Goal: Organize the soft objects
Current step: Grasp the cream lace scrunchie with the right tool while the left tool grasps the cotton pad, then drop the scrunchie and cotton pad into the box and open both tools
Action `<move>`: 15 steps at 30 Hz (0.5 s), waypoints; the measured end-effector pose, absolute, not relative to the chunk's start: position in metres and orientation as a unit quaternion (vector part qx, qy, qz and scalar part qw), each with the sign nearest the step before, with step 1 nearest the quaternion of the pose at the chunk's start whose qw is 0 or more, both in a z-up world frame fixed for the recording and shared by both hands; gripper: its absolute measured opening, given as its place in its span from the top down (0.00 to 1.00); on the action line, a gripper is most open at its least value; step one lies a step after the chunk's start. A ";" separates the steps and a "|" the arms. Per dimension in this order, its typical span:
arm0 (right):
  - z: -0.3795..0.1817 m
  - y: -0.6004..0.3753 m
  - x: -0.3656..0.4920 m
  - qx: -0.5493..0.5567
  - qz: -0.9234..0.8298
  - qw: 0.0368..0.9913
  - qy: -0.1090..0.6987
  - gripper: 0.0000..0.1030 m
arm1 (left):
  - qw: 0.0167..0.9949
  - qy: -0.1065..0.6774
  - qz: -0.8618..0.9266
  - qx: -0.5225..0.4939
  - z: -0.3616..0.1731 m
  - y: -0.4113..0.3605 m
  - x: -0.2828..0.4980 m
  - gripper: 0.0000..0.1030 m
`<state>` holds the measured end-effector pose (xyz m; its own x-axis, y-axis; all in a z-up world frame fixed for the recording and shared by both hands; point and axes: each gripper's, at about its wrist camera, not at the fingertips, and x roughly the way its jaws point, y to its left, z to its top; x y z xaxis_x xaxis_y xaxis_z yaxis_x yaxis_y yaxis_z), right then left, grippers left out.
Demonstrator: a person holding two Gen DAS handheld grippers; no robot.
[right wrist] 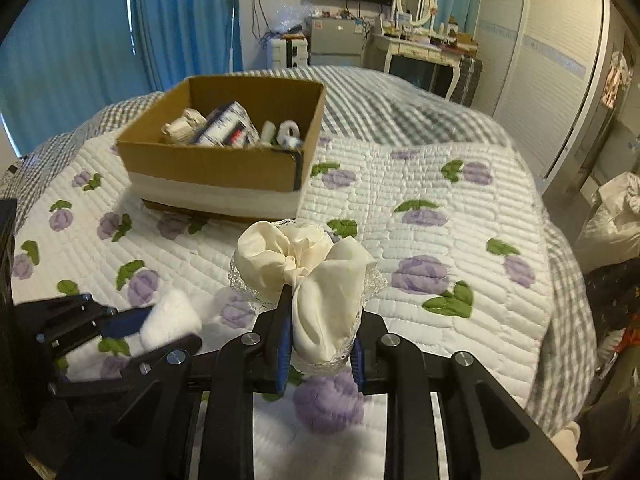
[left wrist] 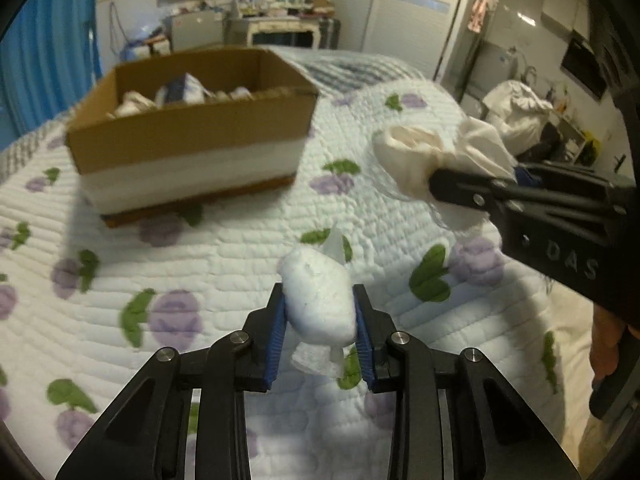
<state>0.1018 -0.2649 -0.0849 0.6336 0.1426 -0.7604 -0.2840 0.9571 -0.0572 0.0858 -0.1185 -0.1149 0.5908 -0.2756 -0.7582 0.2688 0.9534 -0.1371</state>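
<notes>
My left gripper (left wrist: 320,312) is shut on a white fluffy wad (left wrist: 320,300) and holds it above the quilt; it also shows in the right wrist view (right wrist: 172,322). My right gripper (right wrist: 322,320) is shut on a cream lace-edged cloth bundle (right wrist: 316,276), held above the bed; the bundle also shows in the left wrist view (left wrist: 416,160). An open cardboard box (left wrist: 188,136) (right wrist: 224,160) sits on the bed ahead, with several soft items inside.
The bed is covered by a white quilt (right wrist: 420,240) with purple flowers and green leaves. A checked blanket (right wrist: 400,108) lies behind it. A dresser with a mirror (right wrist: 416,48) and blue curtains (right wrist: 80,40) stand beyond the bed.
</notes>
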 end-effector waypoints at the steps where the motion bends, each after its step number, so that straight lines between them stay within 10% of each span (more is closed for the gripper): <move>1: -0.081 -0.264 0.098 -0.087 0.119 0.901 0.408 0.78 | 0.895 0.421 -0.148 -0.004 -0.109 -0.117 0.083 0.71; 15: 0.005 -0.237 0.039 -0.115 0.127 0.930 0.325 0.78 | 0.944 0.318 -0.089 -0.015 -0.022 -0.070 0.053 0.71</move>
<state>0.0385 -0.2366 0.0055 0.7564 0.1603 -0.6342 -0.3104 0.9413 -0.1324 0.0533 -0.0700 -0.0225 0.7813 -0.1777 -0.5983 0.1582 0.9837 -0.0856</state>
